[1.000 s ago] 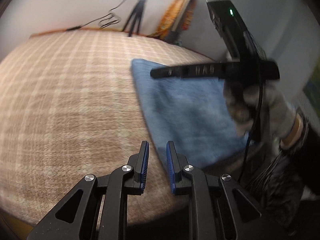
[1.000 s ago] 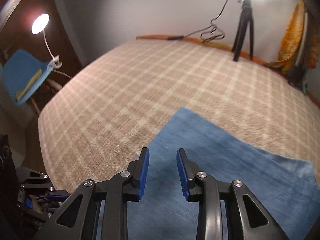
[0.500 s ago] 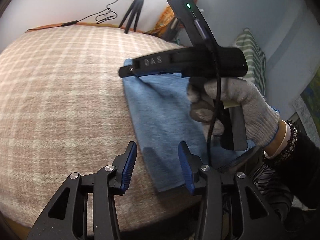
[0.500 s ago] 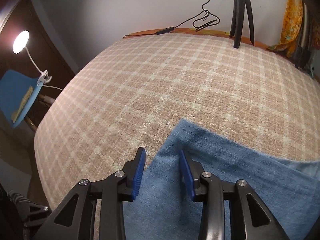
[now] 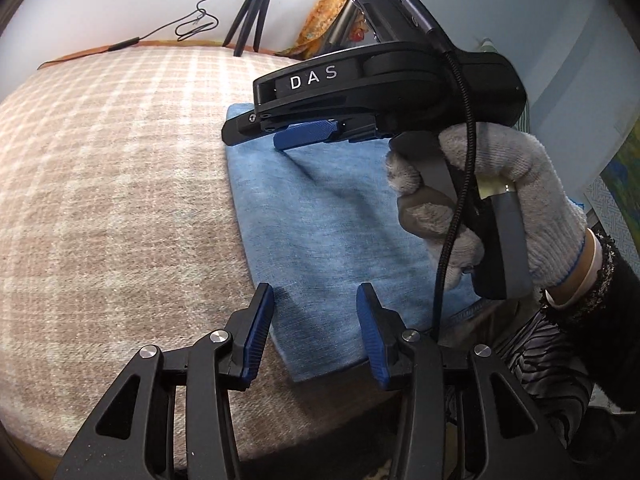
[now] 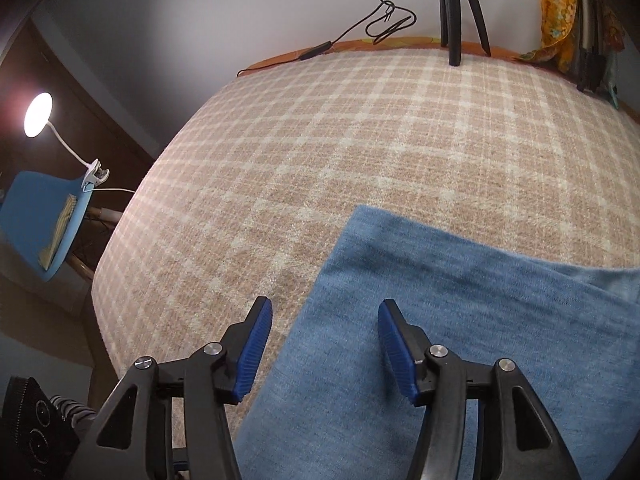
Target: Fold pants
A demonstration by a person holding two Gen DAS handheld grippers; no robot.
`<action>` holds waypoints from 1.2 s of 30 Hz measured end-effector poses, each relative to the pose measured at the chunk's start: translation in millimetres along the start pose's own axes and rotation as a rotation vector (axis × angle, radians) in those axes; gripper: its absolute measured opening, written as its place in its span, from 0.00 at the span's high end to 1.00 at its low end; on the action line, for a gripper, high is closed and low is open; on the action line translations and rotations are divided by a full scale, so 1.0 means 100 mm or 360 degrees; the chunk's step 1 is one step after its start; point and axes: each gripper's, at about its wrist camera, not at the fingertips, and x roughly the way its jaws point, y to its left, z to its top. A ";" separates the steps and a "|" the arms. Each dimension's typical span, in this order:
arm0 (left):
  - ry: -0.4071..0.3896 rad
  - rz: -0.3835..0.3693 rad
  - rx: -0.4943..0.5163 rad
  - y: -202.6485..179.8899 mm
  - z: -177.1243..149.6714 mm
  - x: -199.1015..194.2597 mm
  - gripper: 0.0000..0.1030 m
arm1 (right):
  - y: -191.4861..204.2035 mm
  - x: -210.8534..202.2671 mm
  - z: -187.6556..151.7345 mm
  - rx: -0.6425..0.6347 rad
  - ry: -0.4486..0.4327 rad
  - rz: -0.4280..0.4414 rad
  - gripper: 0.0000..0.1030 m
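Observation:
Folded blue pants [image 5: 320, 220] lie flat on a beige plaid bed cover [image 5: 120, 200], near its front right edge. My left gripper [image 5: 316, 328] hovers open over the near left corner of the pants, with nothing between its fingers. In the left wrist view, my right gripper [image 5: 280, 132] is held by a gloved hand [image 5: 500, 200] above the far corner of the pants. The right wrist view shows the right gripper [image 6: 324, 340] with its jaws opening, straddling the left edge of the pants [image 6: 460, 320], pads apart from the cloth.
A black tripod [image 5: 252, 12] and a loose cable [image 5: 192, 28] stand at the far edge of the bed. Orange cloth [image 6: 560, 8] hangs at the back right. A blue chair [image 6: 40, 224] with a clip lamp [image 6: 38, 116] stands off the bed's left side.
Both grippers have opened wider. The right gripper has come lower and closer over the far corner of the pants; the left gripper has shifted slightly over the near corner.

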 end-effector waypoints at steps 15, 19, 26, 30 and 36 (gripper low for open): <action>-0.0106 -0.0045 0.0151 -0.27 -0.02 -0.03 0.69 | 0.11 0.02 -0.09 -0.0060 0.0110 -0.0022 0.43; -0.0119 -0.0053 0.0173 -0.33 0.01 -0.01 0.69 | 0.17 0.04 -0.12 -0.0087 0.0141 -0.0017 0.35; -0.0131 -0.0048 0.0189 -0.39 0.04 0.05 0.70 | 0.24 0.10 -0.13 -0.0135 0.0169 -0.0039 0.31; -0.0143 -0.0047 0.0214 -0.43 0.05 0.07 0.70 | 0.25 0.12 -0.11 -0.0176 0.0188 -0.0043 0.31; -0.0140 -0.0021 0.0259 -0.52 -0.04 0.11 0.70 | 0.34 0.15 -0.14 -0.0324 0.0157 -0.0210 0.54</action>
